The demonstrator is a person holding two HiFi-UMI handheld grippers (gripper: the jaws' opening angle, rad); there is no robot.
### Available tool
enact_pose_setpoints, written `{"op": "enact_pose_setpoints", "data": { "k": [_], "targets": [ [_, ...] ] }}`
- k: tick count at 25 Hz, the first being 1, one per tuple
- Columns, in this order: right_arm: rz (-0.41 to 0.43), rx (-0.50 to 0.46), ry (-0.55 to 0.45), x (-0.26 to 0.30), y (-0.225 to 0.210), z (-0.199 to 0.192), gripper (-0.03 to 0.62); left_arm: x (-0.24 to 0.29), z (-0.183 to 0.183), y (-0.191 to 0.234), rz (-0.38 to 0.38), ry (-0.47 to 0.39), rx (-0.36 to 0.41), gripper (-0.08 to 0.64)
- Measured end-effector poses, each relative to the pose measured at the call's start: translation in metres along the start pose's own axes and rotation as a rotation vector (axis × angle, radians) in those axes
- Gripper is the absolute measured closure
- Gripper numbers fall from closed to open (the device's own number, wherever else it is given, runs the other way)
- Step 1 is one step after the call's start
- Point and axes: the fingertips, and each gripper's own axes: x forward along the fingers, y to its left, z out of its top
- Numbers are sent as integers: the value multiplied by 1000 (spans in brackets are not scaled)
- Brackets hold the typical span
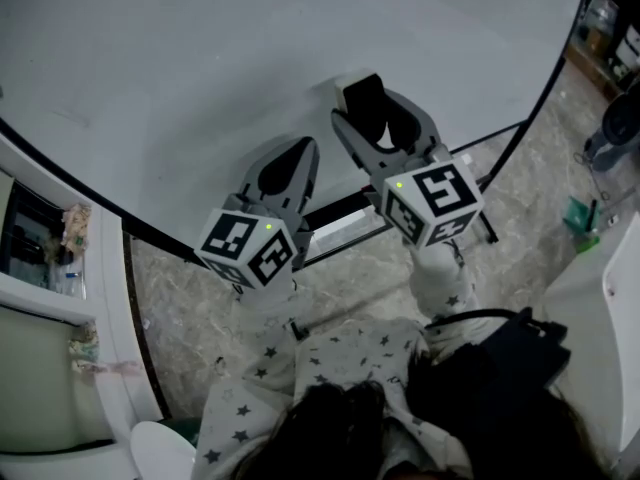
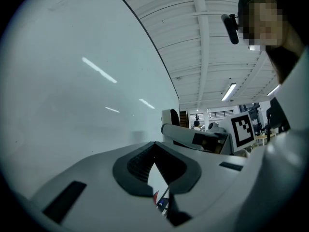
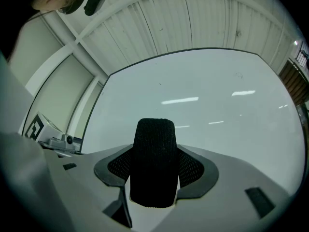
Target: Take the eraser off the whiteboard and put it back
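Note:
The whiteboard [image 1: 200, 68] fills the upper part of the head view, blank and grey-white. My right gripper [image 1: 372, 108] is raised in front of its lower edge, shut on the black eraser [image 1: 366, 101], which stands up between the jaws. In the right gripper view the eraser [image 3: 154, 163] is a dark felt block pinched between the pads, with the whiteboard [image 3: 203, 100] close behind it. My left gripper [image 1: 300, 158] is just to the left, shut with nothing in it. In the left gripper view its jaws meet at the tip [image 2: 154, 146], and the right gripper [image 2: 193, 137] shows beside it.
A black rail [image 1: 340, 223] runs along the board's bottom edge above the marbled floor [image 1: 200, 298]. A green object [image 1: 580, 218] lies on the floor at the right. White furniture [image 1: 60, 298] stands at the left. The person's star-patterned sleeves [image 1: 340, 353] are below.

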Motion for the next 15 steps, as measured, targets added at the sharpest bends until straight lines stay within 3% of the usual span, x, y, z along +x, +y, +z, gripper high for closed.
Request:
{"op": "enact_pose_setpoints", "data": {
  "k": [9,15],
  "targets": [
    [-11,-43,-36,50,3,6,333,4,9,35,0,-8,7,560],
    [-44,-82,-50,55,-3,14,333,9,13,34,-4,-13,15,560]
  ]
}}
